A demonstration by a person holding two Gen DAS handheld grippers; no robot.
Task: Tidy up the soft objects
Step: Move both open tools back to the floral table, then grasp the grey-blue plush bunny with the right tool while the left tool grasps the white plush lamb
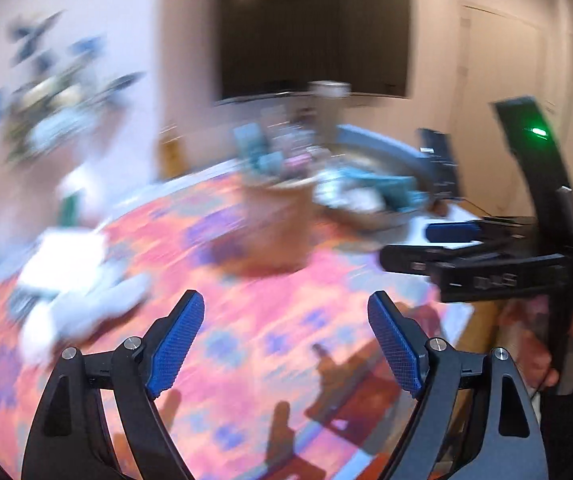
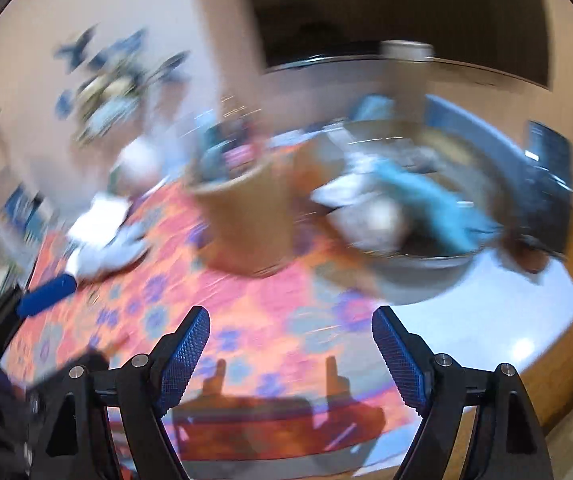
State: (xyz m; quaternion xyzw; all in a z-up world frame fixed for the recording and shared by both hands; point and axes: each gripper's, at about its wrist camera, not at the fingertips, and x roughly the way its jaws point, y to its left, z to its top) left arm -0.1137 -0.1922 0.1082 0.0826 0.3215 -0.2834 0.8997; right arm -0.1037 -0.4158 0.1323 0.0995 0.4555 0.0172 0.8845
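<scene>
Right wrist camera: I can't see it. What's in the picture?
The right gripper is open and empty above a bright orange and purple cloth. Farther back, all blurry, are a tan basket, a grey tub of blue and white soft things, and white cloths at left.

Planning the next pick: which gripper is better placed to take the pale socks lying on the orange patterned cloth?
Left, probably. The left gripper is open and empty, with the pale socks close beside it; in the right gripper's view they lie farther off.
</scene>
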